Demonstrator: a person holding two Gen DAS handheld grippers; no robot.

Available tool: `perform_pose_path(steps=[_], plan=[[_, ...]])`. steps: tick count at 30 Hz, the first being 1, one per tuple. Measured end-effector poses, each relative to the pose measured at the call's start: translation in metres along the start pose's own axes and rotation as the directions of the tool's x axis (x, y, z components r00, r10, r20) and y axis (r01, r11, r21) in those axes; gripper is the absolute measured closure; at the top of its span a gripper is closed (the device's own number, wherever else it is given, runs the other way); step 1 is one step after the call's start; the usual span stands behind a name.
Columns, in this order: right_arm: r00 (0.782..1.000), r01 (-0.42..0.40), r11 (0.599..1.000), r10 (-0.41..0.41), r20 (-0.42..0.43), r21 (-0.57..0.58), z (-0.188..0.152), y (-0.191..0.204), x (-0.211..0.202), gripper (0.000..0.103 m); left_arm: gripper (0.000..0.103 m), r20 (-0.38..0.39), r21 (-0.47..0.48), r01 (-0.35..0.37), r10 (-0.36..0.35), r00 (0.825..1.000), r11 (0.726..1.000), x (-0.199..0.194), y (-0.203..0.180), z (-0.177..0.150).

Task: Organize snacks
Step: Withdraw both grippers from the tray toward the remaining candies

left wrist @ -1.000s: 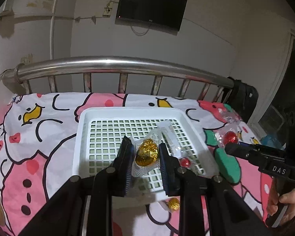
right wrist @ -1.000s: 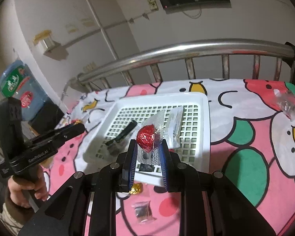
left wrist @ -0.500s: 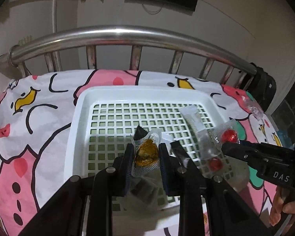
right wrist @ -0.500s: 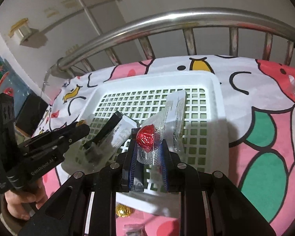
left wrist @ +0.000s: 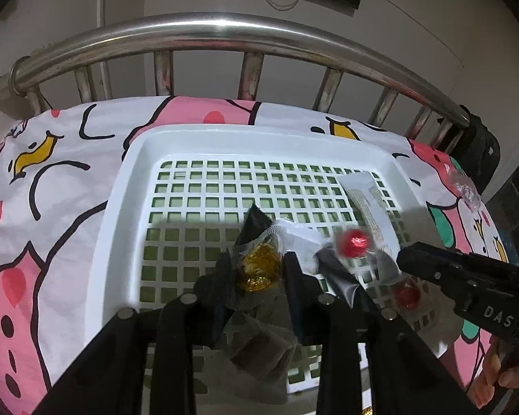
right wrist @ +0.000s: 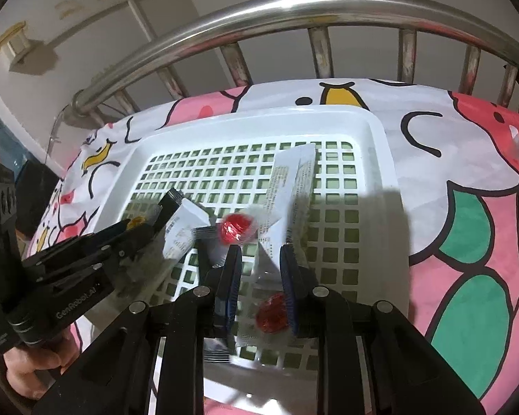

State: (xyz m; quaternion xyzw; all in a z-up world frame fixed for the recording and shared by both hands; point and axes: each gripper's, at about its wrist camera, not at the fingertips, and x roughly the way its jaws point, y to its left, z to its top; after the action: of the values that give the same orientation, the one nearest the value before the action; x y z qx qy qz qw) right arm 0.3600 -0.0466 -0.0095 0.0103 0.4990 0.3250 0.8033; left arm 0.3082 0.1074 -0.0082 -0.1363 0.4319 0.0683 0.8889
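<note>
- Progress looks well past halfway, as far as you can judge: the tray [left wrist: 114, 228] on the bed [left wrist: 52, 207] already holds a sachet [right wrist: 290, 180], a black packet [left wrist: 254, 221] and a red candy [right wrist: 271, 313].
- Your left gripper [left wrist: 257, 263] is closed on the gold candy [left wrist: 259, 271], its netted wrapper pinched between both fingers. It hangs low over the near half of the tray, just beside the black packet, and is not yet set down.
- Your right gripper [right wrist: 259, 252] is over the tray too, its fingers a narrow gap apart. Through that gap you see the grid and the red candy lying below.
- A second red candy [right wrist: 237, 230] shows blurred just beyond the right fingertips, toward the left one. Whether its wrapper is gripped or free cannot be told, so treat that grip as unknown.
- Left to do: release the gold candy into the tray and make sure the blurred red one ends up there.
- A clear wrapper [left wrist: 465, 190] lies on the bed outside the tray, near the right-hand edge. Whether it holds a snack is too small to tell, so check it.
</note>
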Motion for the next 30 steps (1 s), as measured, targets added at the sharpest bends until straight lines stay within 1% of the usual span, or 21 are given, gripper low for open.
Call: perform_pose_path(steps=[1,2,3,4,5,6,7,9,11,14,16,18,21,23,25,26,30], plan=[[1.0,-0.012,1.0,0.012,0.002,0.01,0.0,-0.002,-0.002,0.066,0.058,-0.001,-0.007,0.007,-0.007,1.0,1.0,0.0,0.001,0.0],[1.0,-0.017,1.0,0.017,0.016,0.024,0.0,-0.003,-0.007,0.062,0.043,0.004,-0.011,0.011,-0.01,1.0,1.0,-0.002,0.001,0.001],[0.999,-0.017,0.999,0.016,0.028,0.03,0.0,-0.004,-0.011,0.056,0.036,0.016,-0.011,0.011,-0.01,1.0,1.0,-0.006,0.001,0.001],[0.998,-0.02,0.999,0.018,0.052,0.034,0.0,-0.004,-0.019,0.045,0.026,0.031,-0.011,0.013,-0.013,0.999,1.0,-0.011,0.001,0.002],[0.997,-0.023,0.999,0.02,0.077,0.036,-0.001,-0.004,-0.027,0.039,0.02,0.056,-0.012,0.023,-0.022,0.998,1.0,-0.019,0.001,0.003],[0.992,-0.022,0.999,0.017,0.127,0.041,-0.002,-0.005,-0.042,0.027,0.016,0.078,-0.015,0.031,-0.03,0.997,0.999,-0.026,0.002,0.004],[0.987,-0.024,0.999,0.017,0.16,0.042,-0.003,-0.005,-0.052,0.023,0.011,0.102,-0.02,0.041,-0.039,0.994,0.999,-0.037,0.002,0.006],[0.978,-0.042,0.998,0.033,0.207,0.041,-0.005,-0.003,-0.074,0.021,0.006,0.143,-0.028,0.056,-0.052,0.988,0.998,-0.055,0.003,0.01],[0.965,-0.078,0.996,0.066,0.254,0.036,-0.009,-0.002,-0.1,0.019,0.0,0.186,-0.026,0.075,-0.068,0.98,0.997,-0.077,0.004,0.014],[0.935,-0.094,0.996,0.088,0.342,0.001,-0.019,0.003,-0.142,0.014,0.0,0.267,-0.016,0.066,-0.059,0.962,0.998,-0.115,0.004,0.014],[0.908,-0.096,0.995,0.097,0.407,-0.021,-0.03,0.008,-0.17,0.008,0.0,0.313,-0.017,0.072,-0.063,0.948,0.997,-0.138,0.003,0.012],[0.883,-0.102,0.994,0.111,0.455,-0.045,-0.043,0.013,-0.195,0.006,0.0,0.343,-0.011,0.085,-0.076,0.936,0.996,-0.156,0.002,0.008],[0.853,-0.122,0.989,0.147,0.5,-0.082,-0.063,0.021,-0.222,0.005,0.0,0.375,-0.011,0.113,-0.101,0.921,0.994,-0.179,0.0,-0.004],[0.838,-0.125,0.986,0.162,0.52,-0.106,-0.076,0.025,-0.234,0.004,0.0,0.384,-0.006,0.118,-0.107,0.917,0.993,-0.192,-0.004,-0.016],[0.825,-0.12,0.986,0.165,0.54,-0.119,-0.091,0.028,-0.245,0.004,0.0,0.394,0.0,0.153,-0.141,0.908,0.988,-0.203,-0.006,-0.03],[0.82,-0.123,0.984,0.173,0.546,-0.128,-0.099,0.03,-0.25,0.004,0.0,0.396,0.002,0.154,-0.143,0.907,0.988,-0.208,-0.008,-0.038],[0.822,-0.119,0.982,0.181,0.54,-0.149,-0.123,0.033,-0.257,0.003,0.0,0.387,0.03,0.182,-0.18,0.904,0.983,-0.221,-0.014,-0.067]])
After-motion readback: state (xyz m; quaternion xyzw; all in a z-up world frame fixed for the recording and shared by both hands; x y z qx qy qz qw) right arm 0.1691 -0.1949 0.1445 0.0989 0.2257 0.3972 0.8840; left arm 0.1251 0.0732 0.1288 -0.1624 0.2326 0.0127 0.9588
